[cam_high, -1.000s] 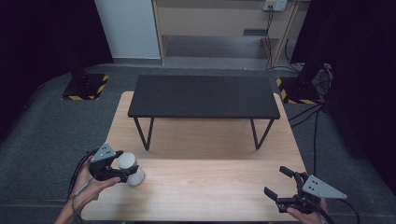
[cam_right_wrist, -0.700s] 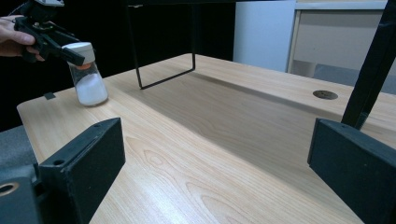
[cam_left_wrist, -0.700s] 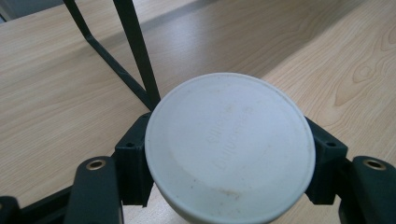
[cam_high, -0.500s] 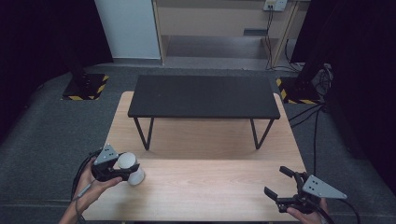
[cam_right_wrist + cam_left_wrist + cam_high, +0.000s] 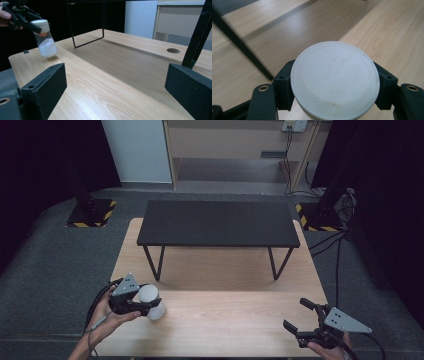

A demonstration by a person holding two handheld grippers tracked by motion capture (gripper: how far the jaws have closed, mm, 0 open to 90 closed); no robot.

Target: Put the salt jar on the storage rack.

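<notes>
Near left corner: the left gripper [image 5: 142, 302] holds a small jar [image 5: 151, 301] over the worktop [image 5: 225, 320], the jar's base at or just above the wood; contact cannot be told.
Left fingers: closed on the jar's white cap [image 5: 335, 81], one finger on each side of it, as the left gripper view shows.
Jar: clear body with white contents low in it, seen in the right gripper view [image 5: 46, 40]; cap up, base down.
Long axis: near upright, leaning a little, with the cap toward the left hand [image 5: 107, 317] and the base away from it.
Right gripper [image 5: 302, 322]: at the near right corner, fingers spread wide with nothing between them, well apart from the jar.
Nearer hand: the left, by far; judged, any next move of the jar is its to make.
Beyond: a low black stand [image 5: 218, 224] across the far half of the worktop, top bare.
</notes>
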